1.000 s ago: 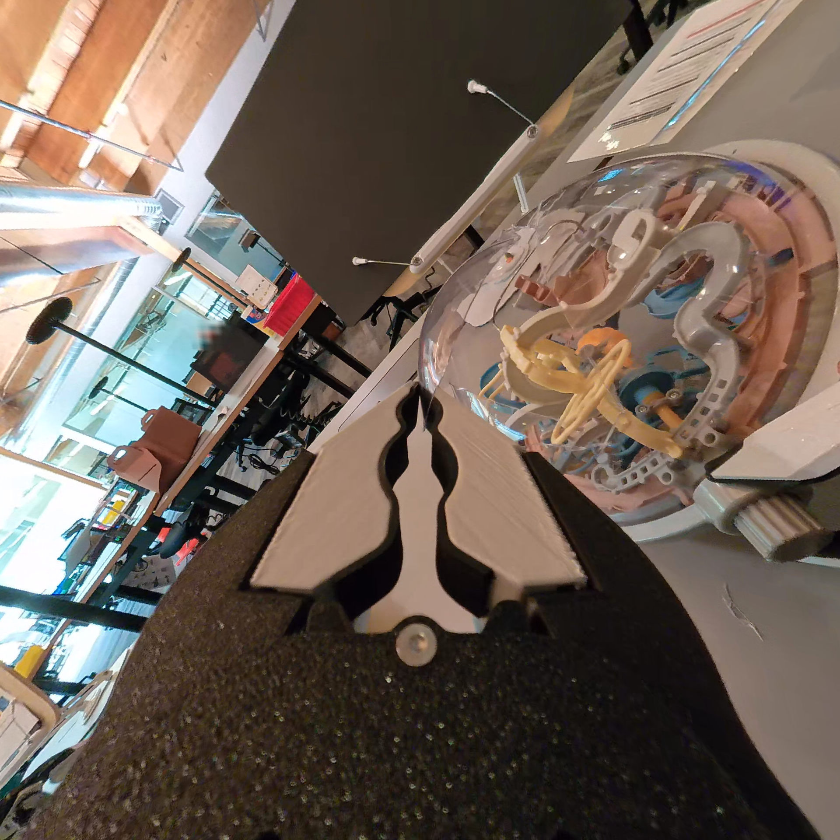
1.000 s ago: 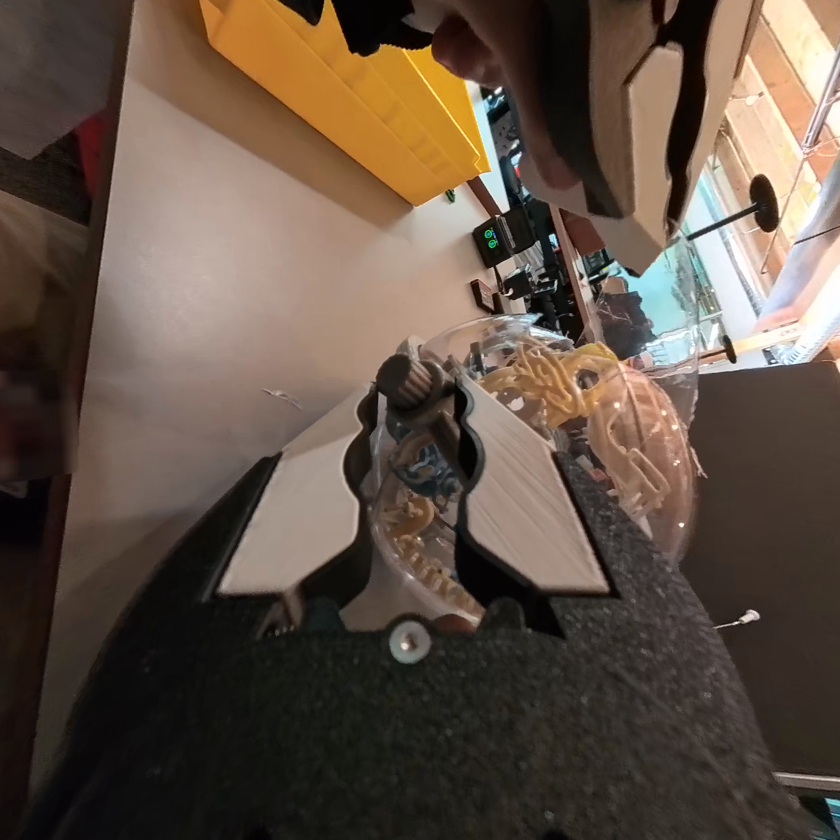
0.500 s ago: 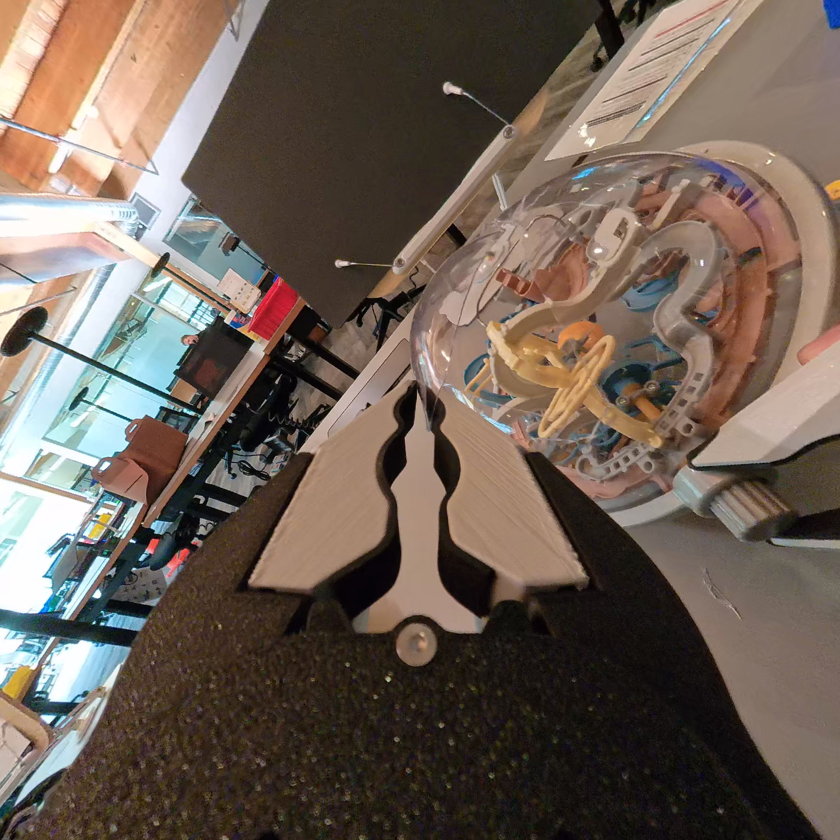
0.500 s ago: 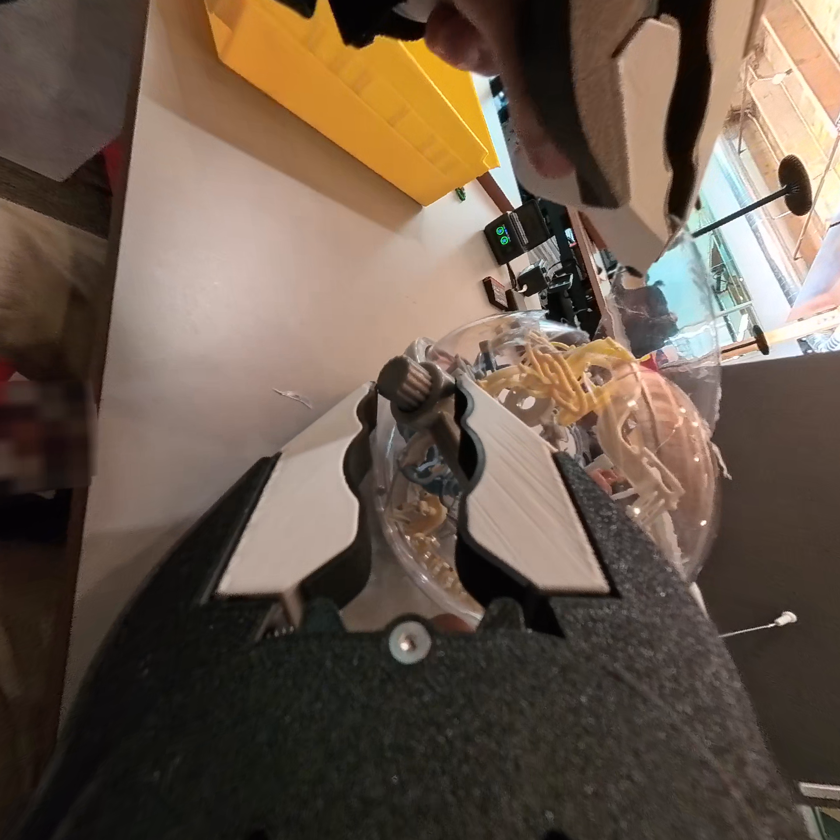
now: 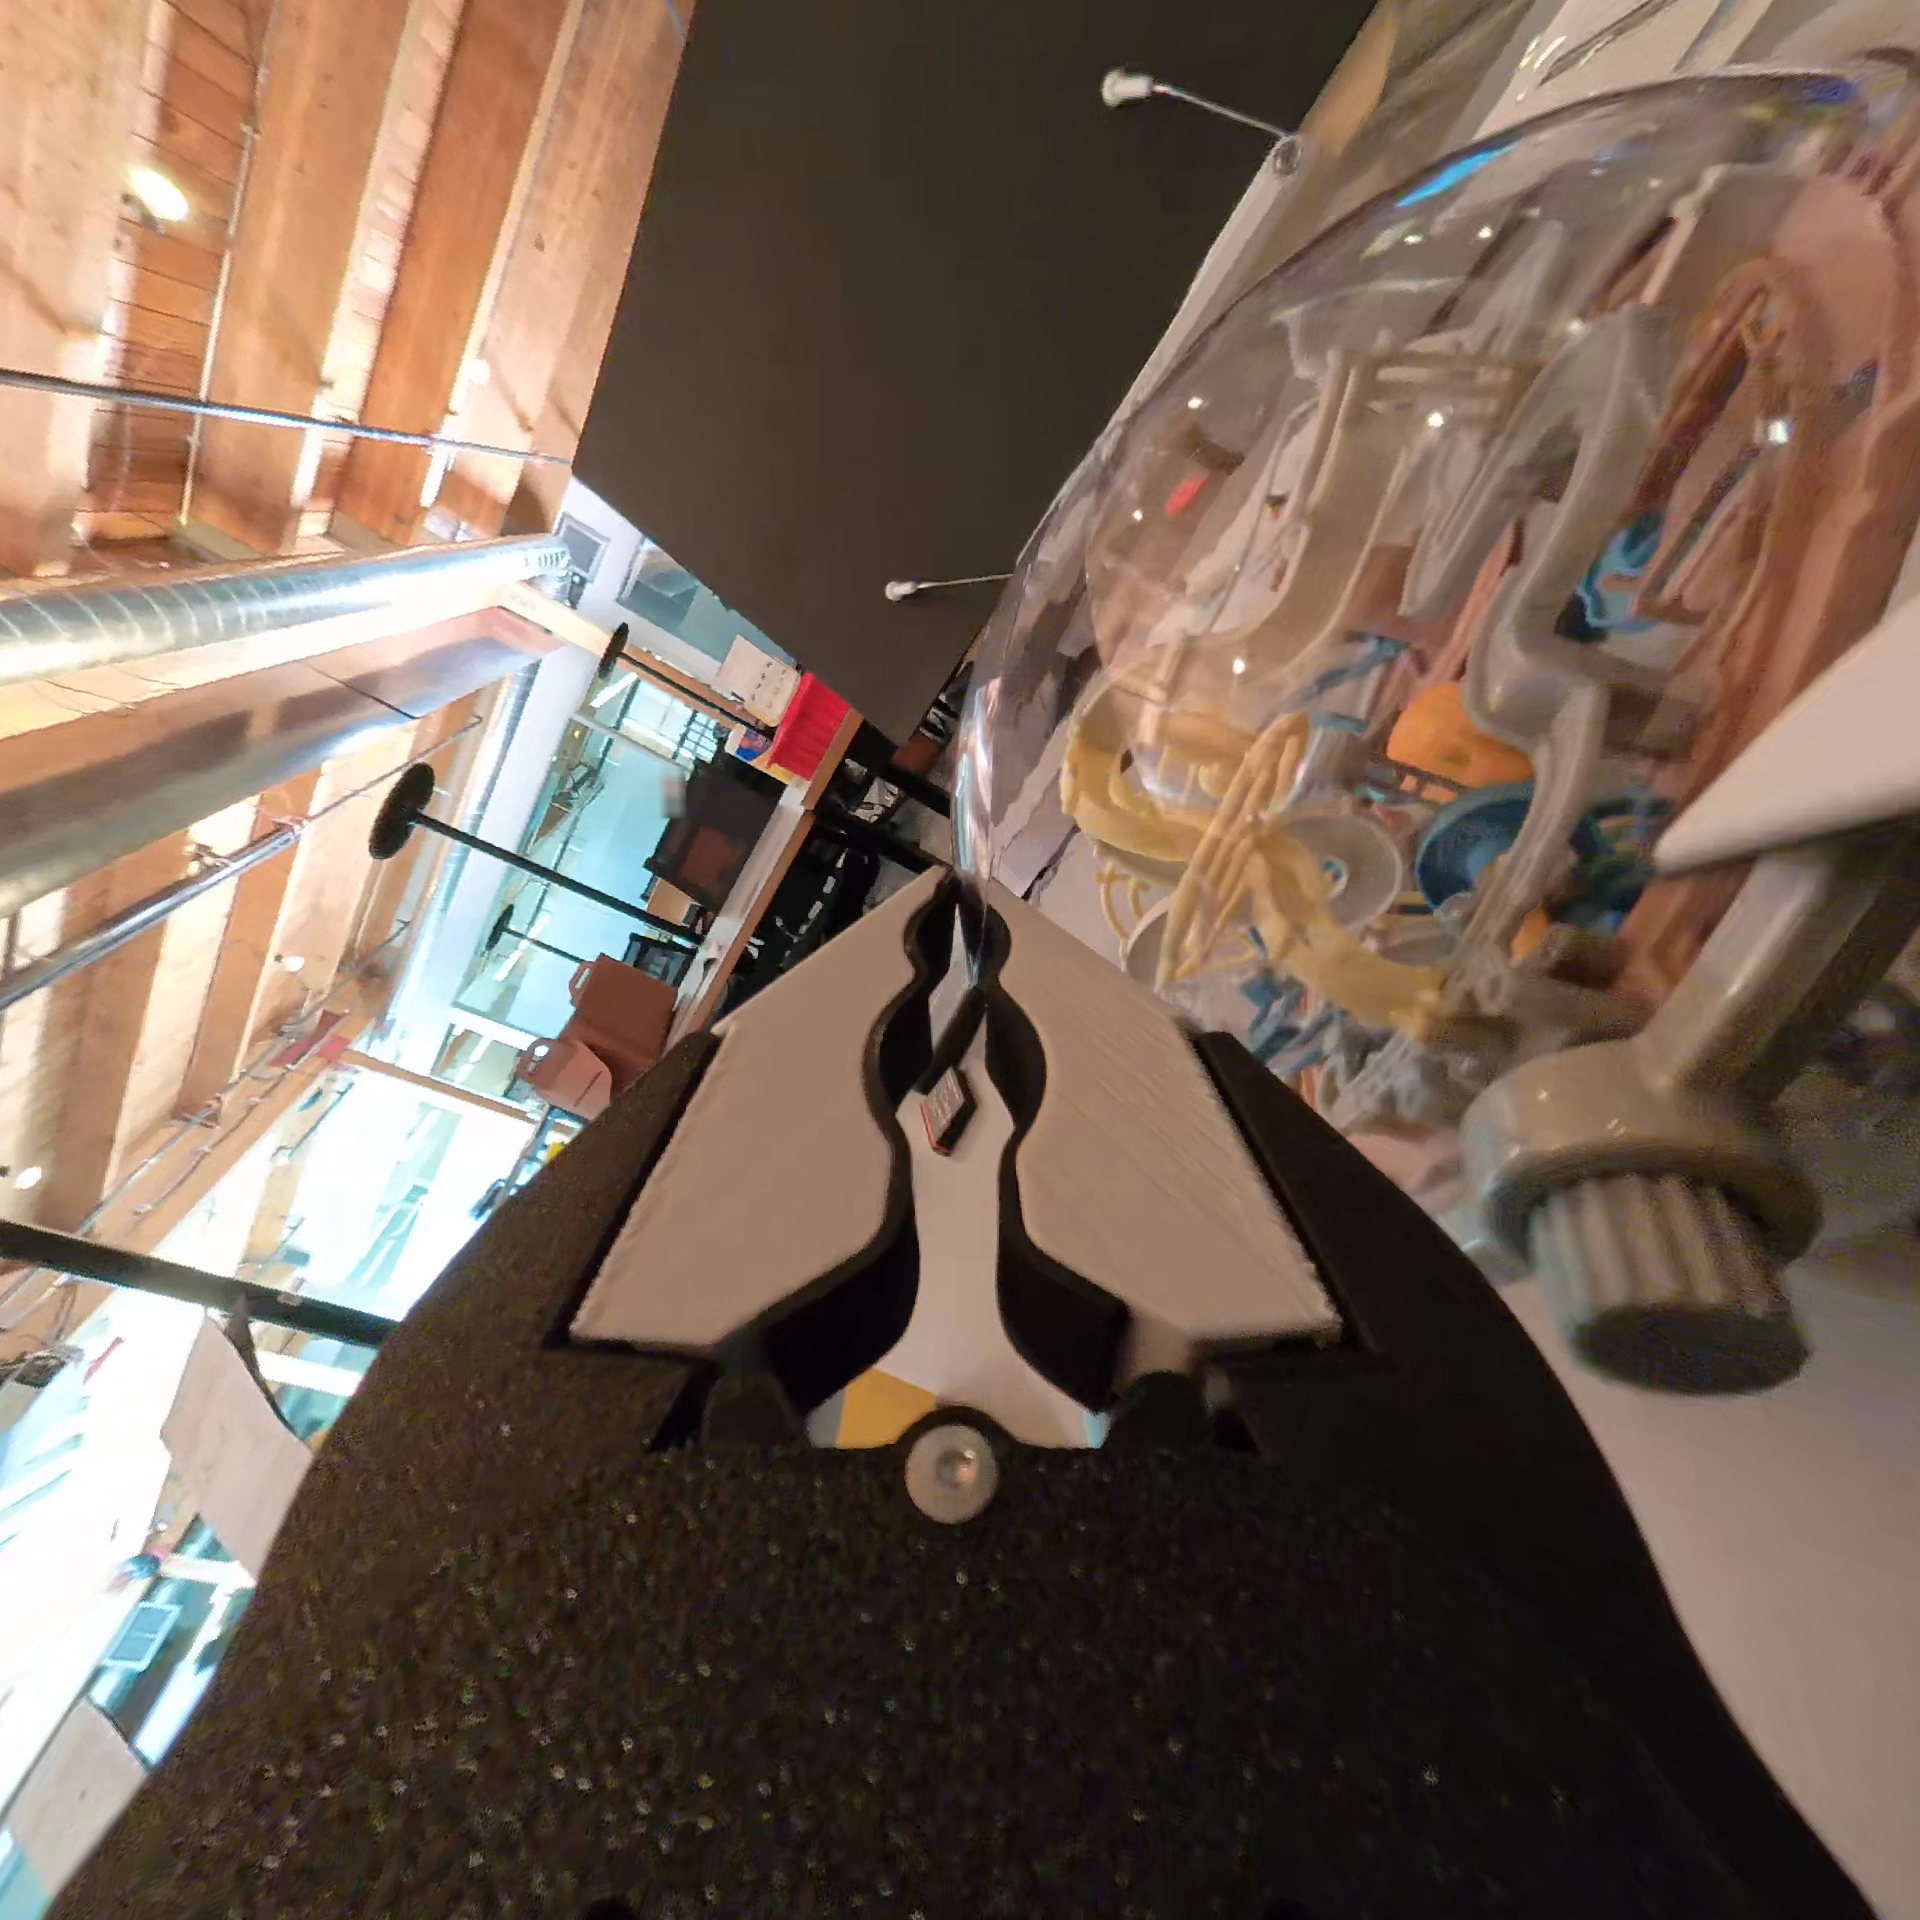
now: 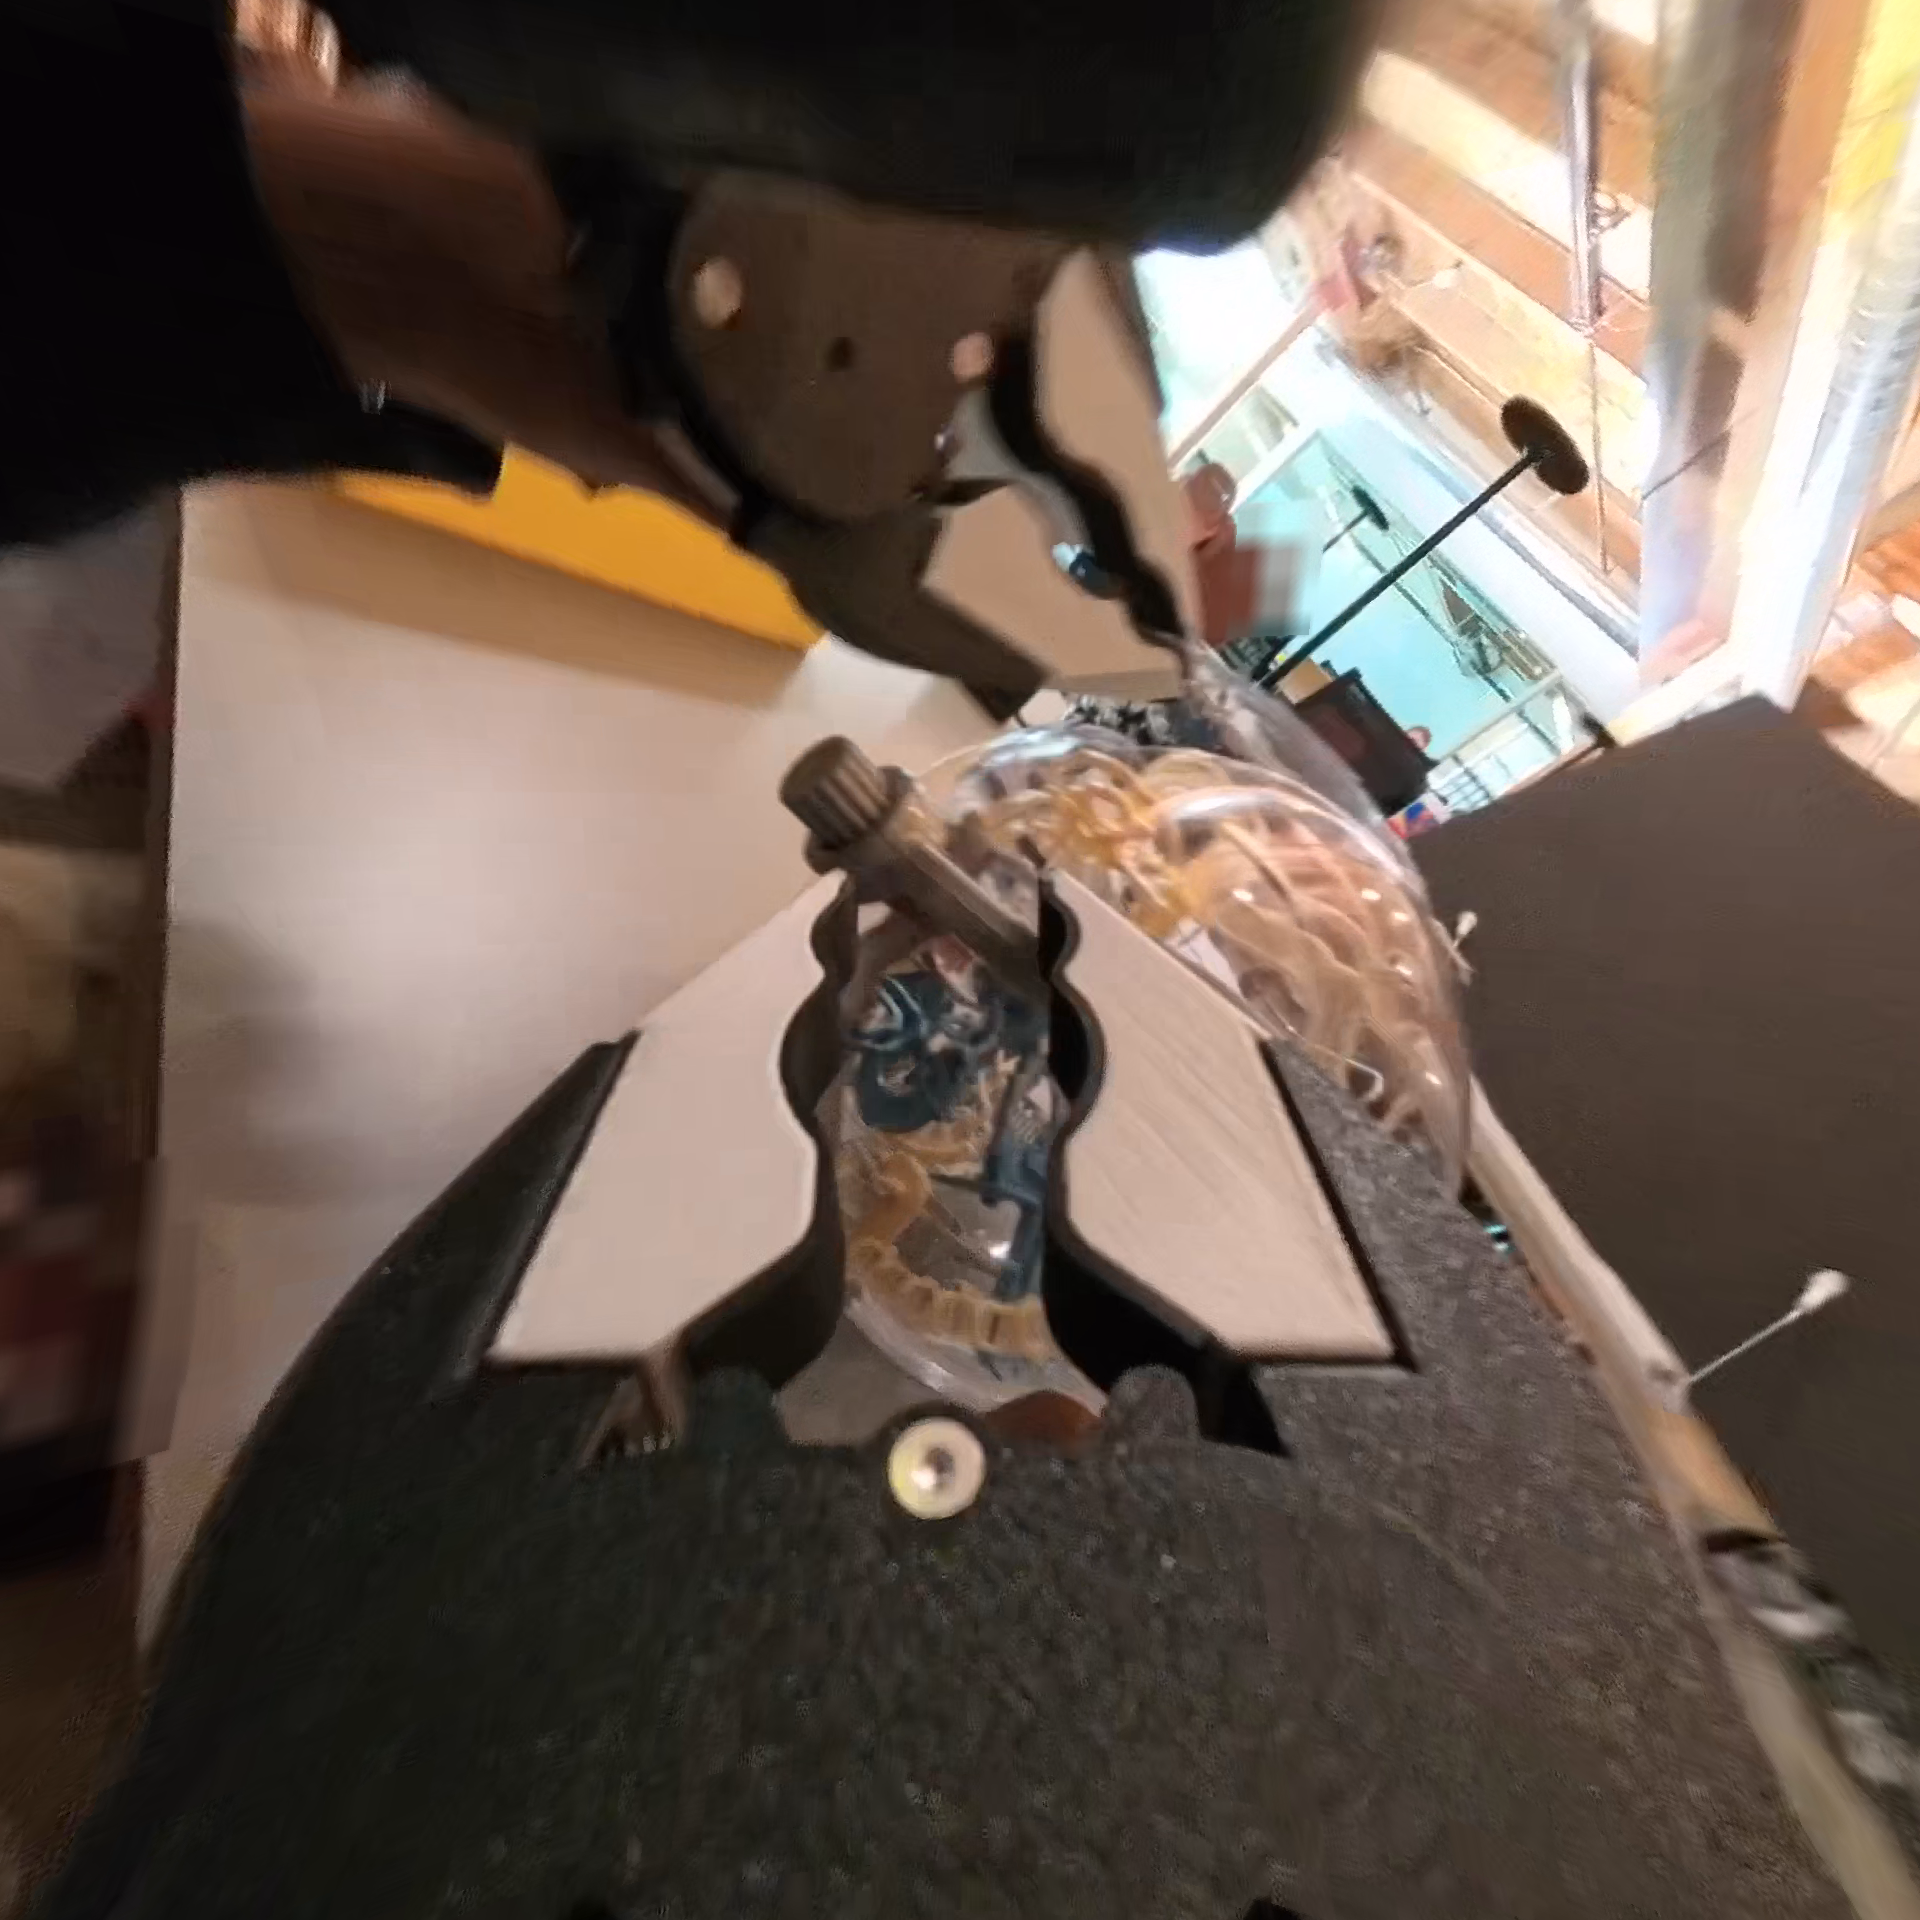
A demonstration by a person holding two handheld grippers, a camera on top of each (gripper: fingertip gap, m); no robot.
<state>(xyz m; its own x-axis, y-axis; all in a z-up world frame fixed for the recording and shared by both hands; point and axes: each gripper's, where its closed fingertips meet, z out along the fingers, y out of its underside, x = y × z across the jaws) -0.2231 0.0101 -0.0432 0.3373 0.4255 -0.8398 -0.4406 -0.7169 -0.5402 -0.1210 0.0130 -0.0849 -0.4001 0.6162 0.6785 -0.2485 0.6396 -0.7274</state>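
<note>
A clear plastic dome (image 5: 1351, 468) with cream, grey, blue and orange tracks inside fills the right of the left wrist view. My left gripper (image 5: 961, 899) is shut on the dome's thin clear rim. A grey ribbed knob (image 5: 1662, 1257) on a shaft sticks out of the toy's side. In the right wrist view my right gripper (image 6: 940, 914) is shut on the knob's (image 6: 842, 795) shaft, with the dome (image 6: 1299, 935) just beyond. The left gripper (image 6: 1169, 634) reaches down from above onto the dome's rim. One white right finger (image 5: 1787, 748) shows beside the dome.
A beige tabletop (image 6: 416, 831) lies under the toy, with a yellow bin (image 6: 623, 540) at its far side. A black panel (image 6: 1662, 1039) with white rods stands beside the table. A person's hand (image 6: 416, 260) holds the left gripper. The room behind has desks and poles. The gap from one gripper's tips to the other's is roughly 11 cm.
The dome has come much closer to the left camera and tilted. In the right view the left gripper has swung down lower over the dome. Both grips have held.
</note>
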